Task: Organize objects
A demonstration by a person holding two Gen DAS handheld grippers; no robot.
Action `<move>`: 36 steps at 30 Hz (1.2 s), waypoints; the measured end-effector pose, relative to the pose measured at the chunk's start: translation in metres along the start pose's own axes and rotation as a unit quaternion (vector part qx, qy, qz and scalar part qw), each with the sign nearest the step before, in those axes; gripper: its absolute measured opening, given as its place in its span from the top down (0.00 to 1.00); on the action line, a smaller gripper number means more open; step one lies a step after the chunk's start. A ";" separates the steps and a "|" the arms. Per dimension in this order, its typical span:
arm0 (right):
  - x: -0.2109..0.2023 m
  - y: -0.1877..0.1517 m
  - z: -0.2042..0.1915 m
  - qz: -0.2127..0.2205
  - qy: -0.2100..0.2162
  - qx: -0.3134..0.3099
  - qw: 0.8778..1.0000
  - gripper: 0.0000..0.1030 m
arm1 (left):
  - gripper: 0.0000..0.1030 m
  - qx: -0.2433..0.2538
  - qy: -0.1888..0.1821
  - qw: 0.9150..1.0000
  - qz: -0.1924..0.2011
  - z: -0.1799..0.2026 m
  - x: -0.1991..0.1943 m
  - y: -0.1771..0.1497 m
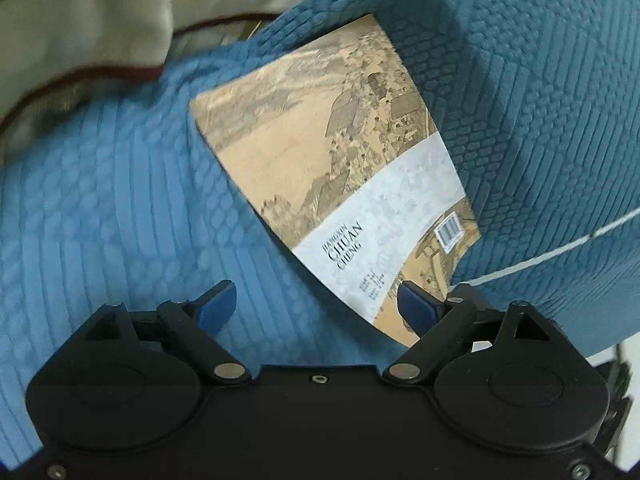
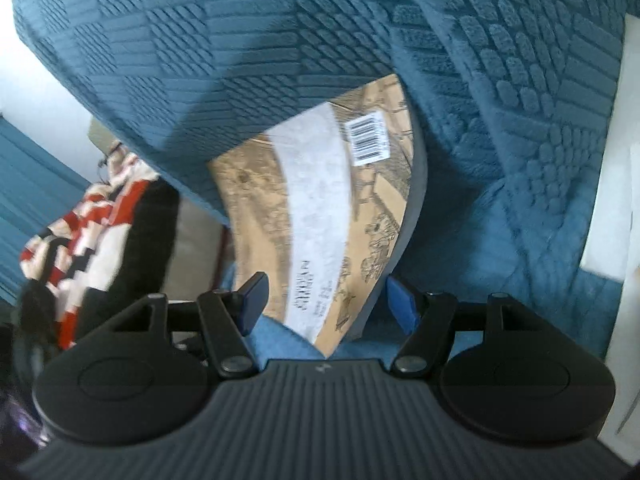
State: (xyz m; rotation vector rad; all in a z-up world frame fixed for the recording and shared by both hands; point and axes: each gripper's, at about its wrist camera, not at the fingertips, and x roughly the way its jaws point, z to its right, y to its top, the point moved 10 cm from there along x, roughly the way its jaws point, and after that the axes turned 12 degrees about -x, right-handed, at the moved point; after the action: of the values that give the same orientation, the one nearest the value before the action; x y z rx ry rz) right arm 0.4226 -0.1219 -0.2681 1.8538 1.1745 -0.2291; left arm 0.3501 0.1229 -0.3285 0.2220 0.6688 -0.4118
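While both grippers are held wide apart, a paperback book printed with an old landscape painting is seen at frame centre on a blue textured sofa. Nothing is gripped by the left gripper or right gripper. A red-striped cloth is seen at left.

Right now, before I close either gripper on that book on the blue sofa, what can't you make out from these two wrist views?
- Book: its small print is too small to read in either view.
- Book's lower corner, left wrist view: hidden behind a pad of the left gripper.
- Right wrist view: the right gripper body covers the book's near corner.
- Striped fabric: blurred, unidentifiable.
- Sofa cover: cut off by both frames.
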 end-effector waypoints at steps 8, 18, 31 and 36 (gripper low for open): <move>-0.015 0.006 -0.042 0.016 0.063 0.018 0.998 0.34 | 0.16 -0.113 -0.095 0.987 -0.056 -0.004 0.006 0.001; -0.016 0.011 -0.045 0.020 0.014 -0.015 1.000 0.34 | 0.28 -0.143 -0.085 0.984 -0.062 -0.019 0.009 0.005; 0.032 0.018 0.021 0.056 -0.172 -0.108 0.978 0.35 | 0.54 -0.139 -0.061 0.988 -0.042 -0.030 0.016 0.012; 0.052 0.025 0.020 0.055 -0.184 -0.139 0.971 0.35 | 0.55 -0.140 -0.062 0.987 -0.039 -0.032 0.017 0.014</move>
State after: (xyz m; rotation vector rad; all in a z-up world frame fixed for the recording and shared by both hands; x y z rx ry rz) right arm 0.4758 -0.1077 -0.2947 1.5427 0.8013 -0.3147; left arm 0.3505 0.1408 -0.3626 -0.0968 0.6072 -0.3987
